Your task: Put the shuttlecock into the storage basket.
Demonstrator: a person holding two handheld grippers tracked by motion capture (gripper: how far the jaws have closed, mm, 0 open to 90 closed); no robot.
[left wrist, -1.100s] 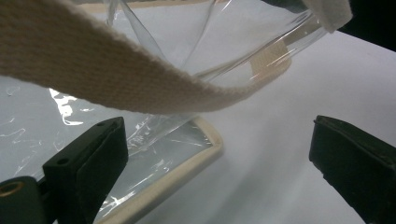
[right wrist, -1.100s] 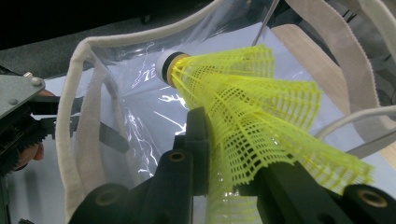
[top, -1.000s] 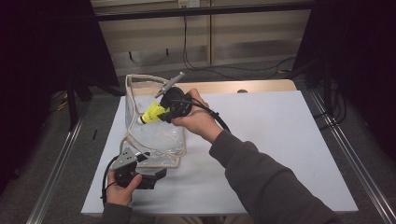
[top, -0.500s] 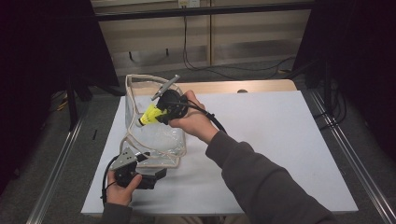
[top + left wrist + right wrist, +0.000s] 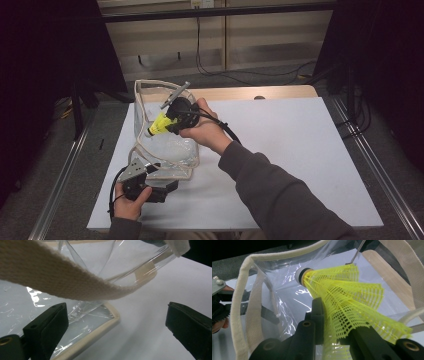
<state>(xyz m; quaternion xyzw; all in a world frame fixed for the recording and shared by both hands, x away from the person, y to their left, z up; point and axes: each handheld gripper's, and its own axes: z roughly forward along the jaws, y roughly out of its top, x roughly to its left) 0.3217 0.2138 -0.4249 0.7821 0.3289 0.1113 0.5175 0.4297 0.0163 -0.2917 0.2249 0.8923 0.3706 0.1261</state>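
A clear plastic bag (image 5: 167, 150) with beige cloth straps (image 5: 150, 82) stands open on the white table (image 5: 300, 150). My right gripper (image 5: 167, 123) is over the bag's mouth, pointing left and down. It is shut on a yellow mesh shuttlecock (image 5: 159, 125), whose white cork points into the bag. In the right gripper view the jaws pinch the shuttlecock's skirt (image 5: 344, 300); the right gripper (image 5: 332, 322) sits above the bag's clear inside (image 5: 287, 297). My left gripper (image 5: 159, 178) rests at the bag's near corner, open. In the left gripper view, the left gripper (image 5: 116, 312) has a strap (image 5: 57, 277) crossing above its spread jaws.
A thin grey rod (image 5: 175, 94) sticks up by the bag's far rim. A wooden edge (image 5: 260, 93) runs along the back of the table. Metal rails (image 5: 370, 165) flank the table on both sides. Cables (image 5: 215, 65) hang behind it.
The right hand with the shuttlecock has edged slightly left and lower over the bag's mouth. The left hand has kept still.
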